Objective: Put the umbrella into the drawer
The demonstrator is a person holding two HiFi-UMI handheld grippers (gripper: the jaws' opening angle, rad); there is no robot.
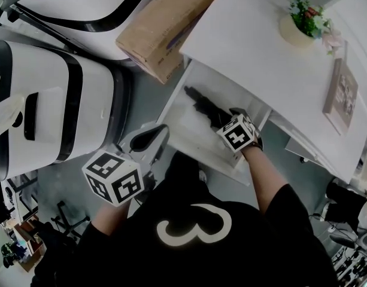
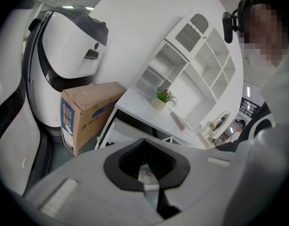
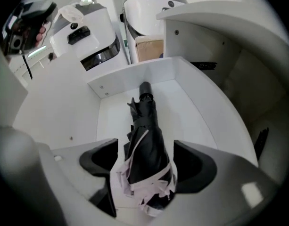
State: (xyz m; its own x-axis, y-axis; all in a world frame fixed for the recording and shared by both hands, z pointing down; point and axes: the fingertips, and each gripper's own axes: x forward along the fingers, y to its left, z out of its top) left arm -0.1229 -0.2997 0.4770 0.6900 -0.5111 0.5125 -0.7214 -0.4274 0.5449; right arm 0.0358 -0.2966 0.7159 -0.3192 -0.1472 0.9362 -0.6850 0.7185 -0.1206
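Fingers (image 3: 196,166) of the right gripper (image 3: 146,166) stand released either side of the folded black umbrella (image 3: 146,140), pale-trimmed, lying in the white drawer (image 3: 191,105). Left gripper (image 2: 149,182) fingers appear clenched, empty.

Lab with home mock-up: white machines (image 1: 45,100) beside a shelved desk (image 1: 255,46).
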